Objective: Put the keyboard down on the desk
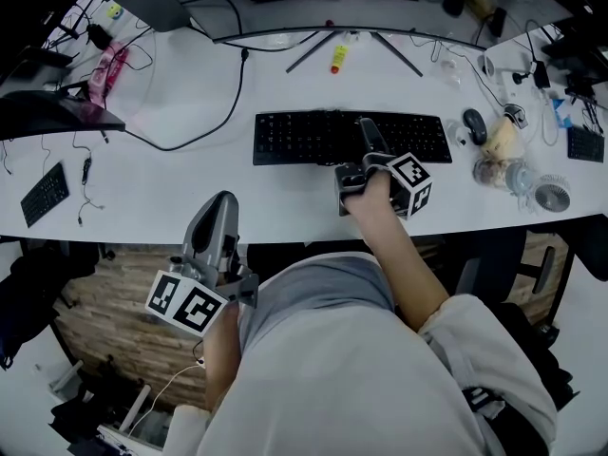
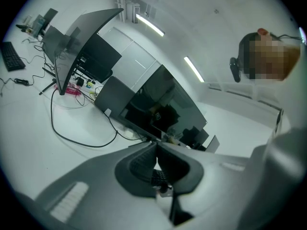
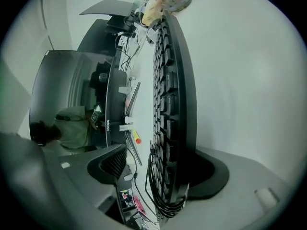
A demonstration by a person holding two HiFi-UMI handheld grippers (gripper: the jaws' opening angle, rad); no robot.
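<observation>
The keyboard lies flat on the white surface, long side running left to right, roughly central and on the near side of the monitor stand's legs. The right gripper reaches over its near edge, right of the middle. In the right gripper view its jaws stand wide apart with the keyboard between them: one pad sits clear of the keys, so nothing is being squeezed. The left gripper hangs low at the near side, off the surface, jaws together on nothing.

By the look of it the keyboard is already set down.

It should handle as a light, stiff, thin slab. Being long, it would lever and droop if pinched far from its middle. The keys give under pressure, so a pad is better placed on the frame along the long edge. The coiled cable bundled at one end could snag or swing.
</observation>
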